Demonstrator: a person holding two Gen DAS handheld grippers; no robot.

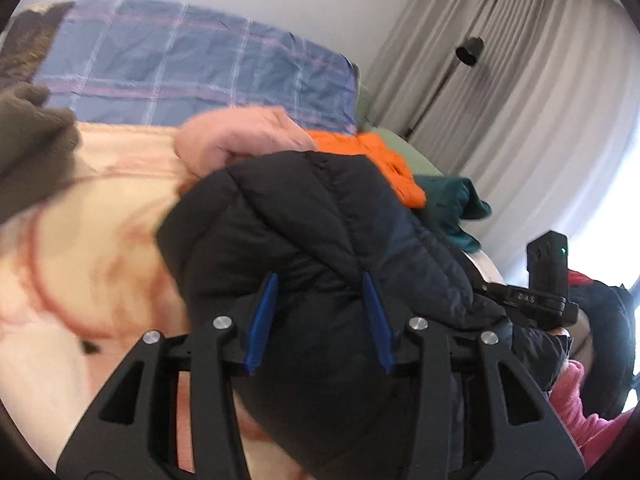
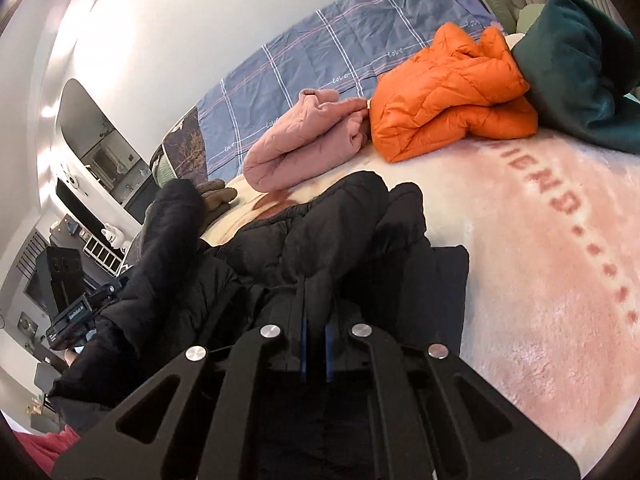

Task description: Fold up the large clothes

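Bedroom scene: bed (image 2: 540,280) spread with a cream and pink plush blanket, black puffer jacket (image 2: 320,232) bunched at lower centre of both views.

Left tool (image 1: 322,320) spread wide, blue pads apart, a thick fold of the black puffer jacket (image 1: 304,224) bulging between them; hard to say through the blur whether truly clamped or only resting there. Right tool (image 2: 314,334) drawn nearly closed, pinching a thin edge of the same jacket at lower centre. Behind it, toward upper centre of the right view, a pink garment (image 2: 304,144) touching an orange puffer jacket (image 2: 448,96), with a dark green garment (image 2: 580,68) at upper right. Blue plaid quilt (image 2: 340,44) along the wall beyond; grey curtain (image 1: 540,80) at upper right of the left view.
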